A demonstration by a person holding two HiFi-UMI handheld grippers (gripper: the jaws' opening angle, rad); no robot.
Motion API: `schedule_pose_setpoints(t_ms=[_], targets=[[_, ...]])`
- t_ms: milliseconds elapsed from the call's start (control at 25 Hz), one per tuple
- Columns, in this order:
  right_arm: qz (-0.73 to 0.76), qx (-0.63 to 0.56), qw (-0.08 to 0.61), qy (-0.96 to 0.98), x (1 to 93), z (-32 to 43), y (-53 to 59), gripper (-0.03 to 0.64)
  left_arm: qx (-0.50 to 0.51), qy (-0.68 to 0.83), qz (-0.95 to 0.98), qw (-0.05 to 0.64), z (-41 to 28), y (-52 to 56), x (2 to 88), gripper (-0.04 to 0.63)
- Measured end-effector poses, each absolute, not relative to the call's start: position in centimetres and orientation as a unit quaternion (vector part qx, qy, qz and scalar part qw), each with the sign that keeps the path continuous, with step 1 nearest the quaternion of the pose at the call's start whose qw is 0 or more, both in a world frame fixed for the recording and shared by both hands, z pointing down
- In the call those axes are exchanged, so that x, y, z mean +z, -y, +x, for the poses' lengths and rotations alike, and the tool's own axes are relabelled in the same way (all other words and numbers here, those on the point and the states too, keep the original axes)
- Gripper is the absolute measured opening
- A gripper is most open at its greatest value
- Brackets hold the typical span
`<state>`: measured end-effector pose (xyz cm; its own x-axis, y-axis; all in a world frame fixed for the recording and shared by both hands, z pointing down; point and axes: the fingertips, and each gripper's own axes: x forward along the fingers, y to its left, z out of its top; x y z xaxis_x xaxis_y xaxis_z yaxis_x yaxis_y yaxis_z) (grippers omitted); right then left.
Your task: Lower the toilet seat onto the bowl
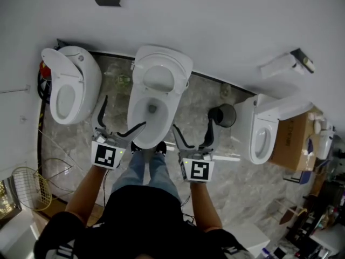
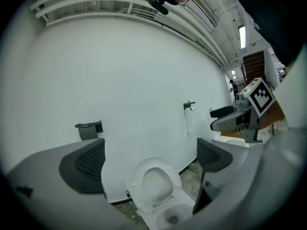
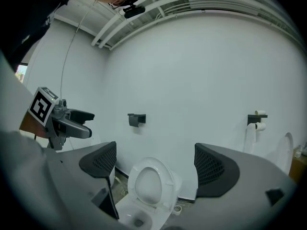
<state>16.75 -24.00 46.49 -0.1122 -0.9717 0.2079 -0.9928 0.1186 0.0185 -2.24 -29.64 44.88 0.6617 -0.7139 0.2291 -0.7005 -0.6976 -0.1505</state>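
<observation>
Glossy white oval toilet seat (image 2: pixel 135 186) stands raised above the bowl (image 1: pixel 139 117); left tool (image 1: pixel 125 111) and right tool (image 1: pixel 192 124) gape wide, empty.

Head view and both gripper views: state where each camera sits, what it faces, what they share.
Head view: on the person's head, looking steeply down at the middle toilet; shows forearms, legs, left hand-held gripper and right hand-held gripper.
Left gripper view: on the left one, facing the wall and raised toilet seat between open jaws; right one at right.
Right gripper view: on the right one, facing the same seat; left one at left.
Shared: both gripper views frame that seat and a dark wall box.
</observation>
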Motion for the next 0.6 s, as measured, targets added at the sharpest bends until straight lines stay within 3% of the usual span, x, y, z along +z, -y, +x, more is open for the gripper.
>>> schedule_pose_setpoints(t_ms=[600], targets=[[0.657, 0.076, 0.101, 0.744, 53.7, 17.0, 32.8, 0.502, -0.182, -0.343, -0.921, 0.008, 0.7, 37.3, 53.3, 0.58]])
